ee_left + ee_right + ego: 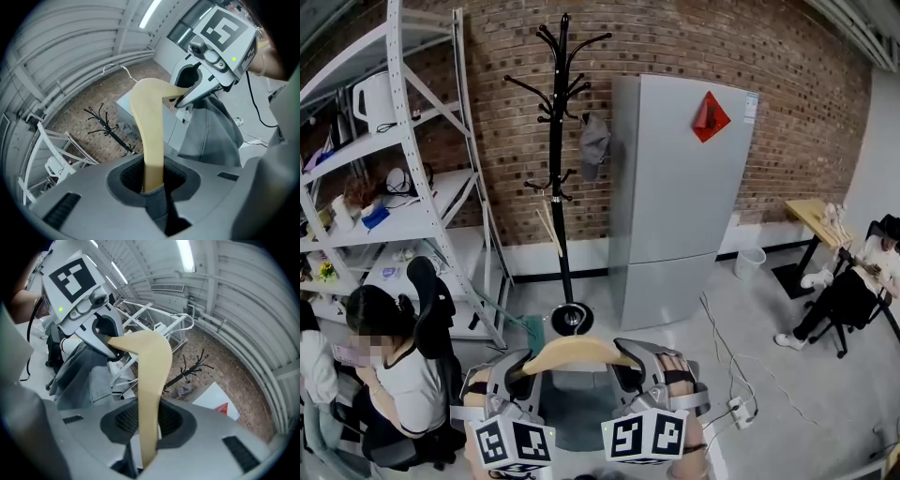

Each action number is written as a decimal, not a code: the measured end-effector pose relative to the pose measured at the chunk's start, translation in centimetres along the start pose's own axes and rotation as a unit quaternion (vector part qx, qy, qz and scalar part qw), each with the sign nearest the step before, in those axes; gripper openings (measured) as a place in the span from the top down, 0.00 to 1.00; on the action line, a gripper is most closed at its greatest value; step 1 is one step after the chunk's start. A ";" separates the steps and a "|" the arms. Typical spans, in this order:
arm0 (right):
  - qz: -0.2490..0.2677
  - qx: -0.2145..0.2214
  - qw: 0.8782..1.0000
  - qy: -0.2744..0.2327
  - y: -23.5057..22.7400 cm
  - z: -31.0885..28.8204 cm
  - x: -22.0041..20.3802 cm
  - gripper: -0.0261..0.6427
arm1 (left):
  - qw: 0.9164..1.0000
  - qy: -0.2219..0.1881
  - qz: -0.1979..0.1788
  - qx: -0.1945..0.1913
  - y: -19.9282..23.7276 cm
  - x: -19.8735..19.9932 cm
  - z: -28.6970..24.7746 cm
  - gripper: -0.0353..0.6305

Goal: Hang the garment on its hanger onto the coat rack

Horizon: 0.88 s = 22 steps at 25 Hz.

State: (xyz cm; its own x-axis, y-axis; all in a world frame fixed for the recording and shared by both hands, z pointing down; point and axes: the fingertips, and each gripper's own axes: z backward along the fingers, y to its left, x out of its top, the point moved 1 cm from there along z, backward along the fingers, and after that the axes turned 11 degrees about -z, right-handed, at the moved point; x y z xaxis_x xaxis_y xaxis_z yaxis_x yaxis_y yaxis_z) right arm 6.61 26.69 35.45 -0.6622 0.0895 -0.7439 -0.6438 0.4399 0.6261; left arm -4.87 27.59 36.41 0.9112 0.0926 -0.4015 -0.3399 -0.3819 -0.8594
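Observation:
A pale wooden hanger (574, 353) with a grey garment (575, 405) draped on it is held low in the head view. My left gripper (517, 370) is shut on the hanger's left arm (151, 140). My right gripper (642, 366) is shut on its right arm (151, 390). The hanger's wire hook (116, 69) shows in the left gripper view. The black coat rack (560, 169) stands ahead against the brick wall, a grey cap (593, 142) on one of its pegs. The grey garment (213, 126) hangs below the hanger between both grippers.
A tall grey cabinet (680, 187) stands right of the rack. White metal shelving (389, 159) is at left. One person sits at lower left (389, 366), another on a chair at far right (848, 291). A power strip and cables (739, 405) lie on the floor.

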 end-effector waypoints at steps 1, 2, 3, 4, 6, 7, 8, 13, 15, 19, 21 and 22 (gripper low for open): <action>0.001 0.001 1.000 -0.001 -0.3 -0.3 -0.1 0.83 | 1.000 0.003 0.000 0.000 0.0 0.1 -0.3 0.85; 0.001 0.002 1.000 -0.003 -0.5 -0.6 -0.3 0.83 | 1.000 0.004 0.000 0.001 0.1 0.3 -0.6 0.85; 0.001 0.002 1.000 -0.005 -0.8 -0.8 -0.4 0.83 | 1.000 0.004 0.002 0.001 0.1 0.4 -0.9 0.85; 0.001 0.001 1.000 -0.006 -1.0 -1.1 -0.5 0.83 | 1.000 0.004 0.003 0.002 0.2 0.5 -1.2 0.85; 0.001 0.001 1.000 -0.008 -1.2 -1.9 -0.6 0.83 | 1.000 0.005 0.005 0.003 0.3 0.4 -1.9 0.85; 0.001 0.002 1.000 -0.008 -1.3 -2.3 -0.7 0.83 | 1.000 0.006 0.005 0.002 0.3 0.3 -2.3 0.85; 0.000 0.003 1.000 -0.007 -1.3 -2.8 -0.9 0.83 | 1.000 0.007 0.005 0.000 0.3 0.1 -2.7 0.85; 0.003 0.006 1.000 0.002 -1.5 -5.8 -1.4 0.83 | 1.000 0.006 0.000 -0.007 0.7 -0.8 -5.5 0.85; 0.006 0.003 1.000 0.002 -2.0 -7.3 -1.2 0.83 | 1.000 0.002 0.001 -0.005 1.4 -1.2 -6.9 0.85; 0.007 -0.002 1.000 -0.002 -2.9 -10.6 -0.4 0.83 | 1.000 -0.011 0.011 -0.004 3.5 -2.3 -9.6 0.85; 0.007 -0.003 1.000 -0.001 -3.3 -12.3 0.1 0.83 | 1.000 -0.014 0.011 -0.004 4.6 -2.9 -10.9 0.85; 0.007 -0.003 1.000 -0.001 -3.6 -13.1 0.3 0.83 | 1.000 -0.016 0.011 -0.004 5.1 -3.3 -11.6 0.85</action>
State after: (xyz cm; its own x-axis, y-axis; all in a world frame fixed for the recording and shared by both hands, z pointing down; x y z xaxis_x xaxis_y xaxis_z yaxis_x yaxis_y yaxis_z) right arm 3.65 13.44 36.02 -0.6707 0.0969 -0.7354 -0.6368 0.4331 0.6379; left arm -6.94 14.65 36.99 0.8959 0.1131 -0.4296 -0.3574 -0.3908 -0.8483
